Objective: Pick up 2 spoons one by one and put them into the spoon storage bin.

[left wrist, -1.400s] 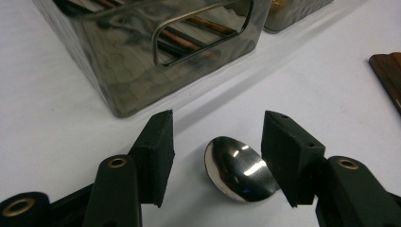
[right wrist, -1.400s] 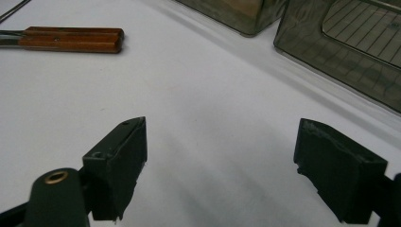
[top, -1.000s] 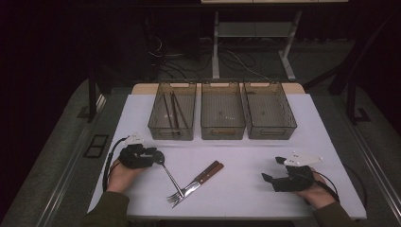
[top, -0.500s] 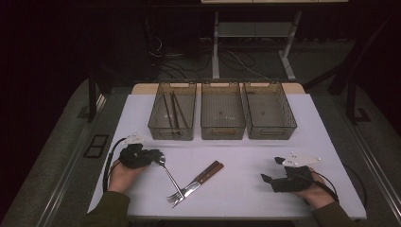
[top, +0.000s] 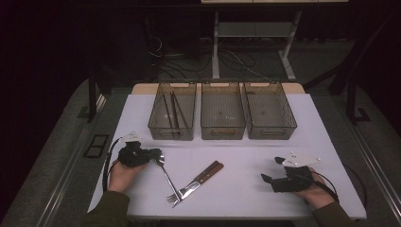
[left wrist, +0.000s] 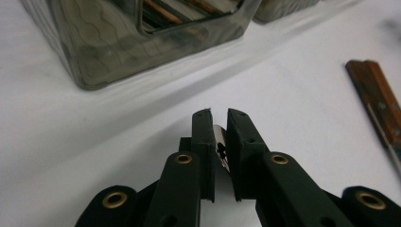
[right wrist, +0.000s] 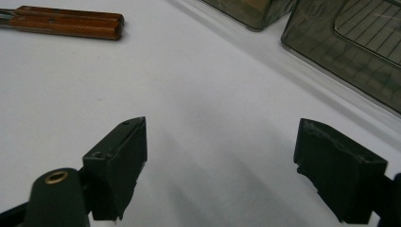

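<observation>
Now the left gripper [top: 158,156] has just been closing, and its jaws are pinched on the handle end of the all-metal fork [top: 169,179], whose tines lie toward five o'clock beside a wooden-handled piece of cutlery [top: 201,178] on the table [top: 246,189]. Both pieces lie flat, so the sorting looks barely begun. At twelve o'clock stand three bins: the left bin [top: 172,111] already holds a few long utensils, while the middle bin [top: 222,111] and right bin [top: 268,111] look empty. Over at four o'clock the right gripper [top: 272,172] rests with jaws wide apart, holding nothing.
</observation>
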The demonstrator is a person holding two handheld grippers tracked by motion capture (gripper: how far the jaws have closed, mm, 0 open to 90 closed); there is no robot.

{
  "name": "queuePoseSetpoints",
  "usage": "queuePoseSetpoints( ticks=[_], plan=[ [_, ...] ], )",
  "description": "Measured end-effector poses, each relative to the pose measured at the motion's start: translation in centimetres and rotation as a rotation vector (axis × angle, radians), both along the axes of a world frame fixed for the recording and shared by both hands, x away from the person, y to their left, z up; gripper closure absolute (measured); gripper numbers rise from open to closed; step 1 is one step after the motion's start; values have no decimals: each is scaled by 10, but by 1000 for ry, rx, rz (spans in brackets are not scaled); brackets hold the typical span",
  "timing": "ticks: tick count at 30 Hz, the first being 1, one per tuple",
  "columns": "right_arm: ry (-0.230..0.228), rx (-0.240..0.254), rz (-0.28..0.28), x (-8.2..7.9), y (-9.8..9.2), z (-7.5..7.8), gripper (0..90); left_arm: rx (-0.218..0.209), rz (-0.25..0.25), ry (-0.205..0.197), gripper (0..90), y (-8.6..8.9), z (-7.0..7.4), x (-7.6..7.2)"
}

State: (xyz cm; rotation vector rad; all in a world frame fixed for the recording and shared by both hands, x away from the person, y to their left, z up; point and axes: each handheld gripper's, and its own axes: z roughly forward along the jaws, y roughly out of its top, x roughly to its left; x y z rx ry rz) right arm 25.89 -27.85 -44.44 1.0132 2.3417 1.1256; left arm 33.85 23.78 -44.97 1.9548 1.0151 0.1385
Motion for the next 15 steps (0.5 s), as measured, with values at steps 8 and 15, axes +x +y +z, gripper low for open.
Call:
queuePoseSetpoints(
  ticks=[8,15],
  plan=[
    [1,-5,0,0,0,0,181,-111,61,-52,855,2,13,-1],
    [1,-5,-2,1,0,0,181,-165,45,-103,874,-5,27,-4]
  ],
)
